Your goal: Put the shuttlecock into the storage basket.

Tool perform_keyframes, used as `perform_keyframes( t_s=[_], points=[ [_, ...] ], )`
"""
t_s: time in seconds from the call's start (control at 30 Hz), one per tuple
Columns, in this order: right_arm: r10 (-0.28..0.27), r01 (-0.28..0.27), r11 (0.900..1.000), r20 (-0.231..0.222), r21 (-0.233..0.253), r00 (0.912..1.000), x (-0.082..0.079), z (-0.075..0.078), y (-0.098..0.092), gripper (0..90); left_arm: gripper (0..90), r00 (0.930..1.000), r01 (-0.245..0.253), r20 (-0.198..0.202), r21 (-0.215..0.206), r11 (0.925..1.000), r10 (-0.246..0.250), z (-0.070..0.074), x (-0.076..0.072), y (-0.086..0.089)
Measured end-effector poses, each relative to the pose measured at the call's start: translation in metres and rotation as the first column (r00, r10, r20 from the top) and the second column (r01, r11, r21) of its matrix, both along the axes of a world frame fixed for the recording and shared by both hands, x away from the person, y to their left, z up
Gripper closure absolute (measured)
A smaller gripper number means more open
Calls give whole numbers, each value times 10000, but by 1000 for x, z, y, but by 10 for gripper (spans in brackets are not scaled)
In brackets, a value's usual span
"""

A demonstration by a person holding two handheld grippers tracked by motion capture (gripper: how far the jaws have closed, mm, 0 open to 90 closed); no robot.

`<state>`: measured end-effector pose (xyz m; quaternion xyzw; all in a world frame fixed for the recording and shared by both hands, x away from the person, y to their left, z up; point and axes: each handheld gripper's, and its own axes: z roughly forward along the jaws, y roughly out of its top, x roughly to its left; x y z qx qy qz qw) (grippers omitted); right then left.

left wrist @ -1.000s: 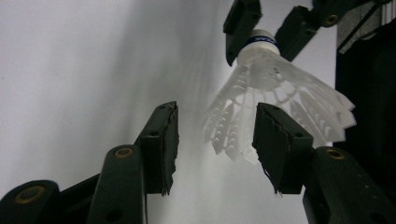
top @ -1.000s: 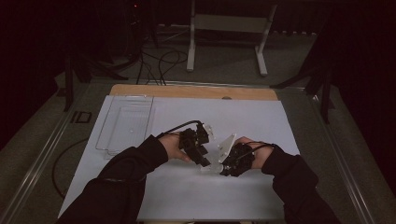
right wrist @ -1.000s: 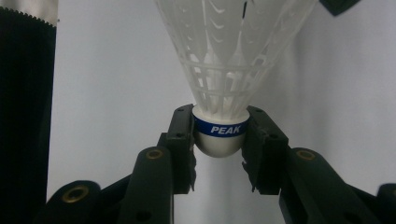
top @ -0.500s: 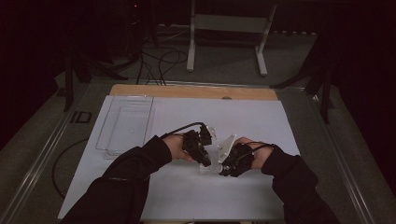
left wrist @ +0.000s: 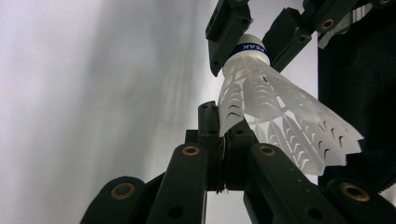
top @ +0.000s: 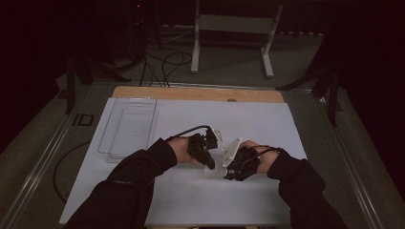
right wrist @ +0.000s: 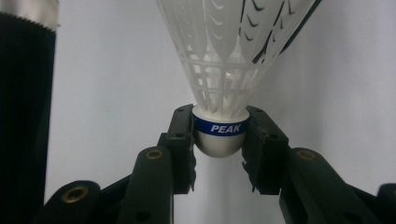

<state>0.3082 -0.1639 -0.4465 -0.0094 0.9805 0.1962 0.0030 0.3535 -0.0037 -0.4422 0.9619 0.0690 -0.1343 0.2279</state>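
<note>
Dark floor, cables and a metal stand surround a white tabletop (top: 267,119), where both grippers meet near the front edge, a little right of centre. Between them sits a white plastic shuttlecock (left wrist: 275,105), held off the surface by both tools at once. The right gripper (right wrist: 219,135) has its jaws closed on the rounded cork base, one on each side of the blue band marked PEAK, so the skirt points away from it. The left gripper (left wrist: 223,140) has its jaws pressed together on the rim of the skirt, pinching a thin edge of the mesh. Holding both ends this way looks like a handover or a turning of the shuttlecock, with one tool steadying it while the other takes over; that is a judgement.

A clear plastic tray (top: 129,126) lies near the far left corner, well apart from the hands.

From the high view the shuttlecock is hard to make out among the black jaws and grey plates. A dark sleeve cuts off one side of each gripper view.
</note>
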Motion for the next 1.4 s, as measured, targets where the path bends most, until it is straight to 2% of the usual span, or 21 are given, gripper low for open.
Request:
perform_keyframes(
  t_s=[0.27,0.3,0.53,0.6,0.63,0.7,0.73,0.77,0.83,0.87,0.9,0.93,1.0,1.07,1.1,1.13,1.3,1.4],
  points=[
    [-103,102,9999,62,102,9999,0,0,0,659,900,10000,-60,-55,-164,9998,59,0,0,3],
    [135,-140,9995,185,294,9997,2,-1,0,658,900,10000,-83,-27,-166,9998,82,1,1,4],
    [-313,310,9995,238,111,9992,-1,0,5,634,900,10000,-21,-93,-77,10000,20,1,1,7],
    [-356,354,9994,279,47,9990,0,-1,6,582,900,10000,-1,-62,106,9999,2,1,1,8],
    [-528,529,9986,116,-93,9985,0,-1,7,532,900,10000,-32,-67,100,9999,33,1,1,9],
    [-732,734,9972,155,-135,9972,0,-2,8,440,900,10000,11,-23,228,9997,-11,3,1,12],
    [-908,908,9958,22,-130,9959,1,-1,7,395,900,10000,-16,3,218,9998,16,3,2,13],
    [-1111,1111,9938,-3,-26,9938,1,-1,6,331,900,9999,-109,-41,184,9998,110,3,2,14],
    [-1510,1511,9885,-74,111,9885,4,2,4,297,900,10000,-65,8,293,9995,65,5,3,17],
    [-1510,1511,9885,-74,111,9885,4,2,4,297,900,10000,-65,8,293,9995,65,5,3,17],
    [-1612,1612,9868,15,184,9869,5,3,3,250,900,9999,-161,6,266,9995,160,5,2,19],
    [-1939,1942,9806,-112,281,9810,7,5,2,216,900,9997,-260,11,305,9992,260,6,3,20],
    [-2286,2290,9731,-165,250,9734,9,6,1,200,900,9993,-379,-9,287,9989,379,8,4,24],
    [-2442,2446,9692,-167,285,9696,11,6,-1,174,900,9987,-516,-19,321,9982,517,9,5,28],
    [-2503,2514,9673,-312,351,9677,13,6,-3,142,900,9984,-565,-6,354,9978,566,10,5,29],
    [-2472,2487,9678,-397,385,9682,13,6,-4,127,900,9981,-610,11,382,9974,610,11,5,32],
    [-2729,2758,9577,-449,822,9610,15,7,-11,135,900,9961,-885,27,335,9955,884,15,8,43],
    [-2683,2718,9576,-477,951,9621,15,6,-15,115,900,9949,-1004,-21,323,9944,1005,18,10,51]
  ],
)
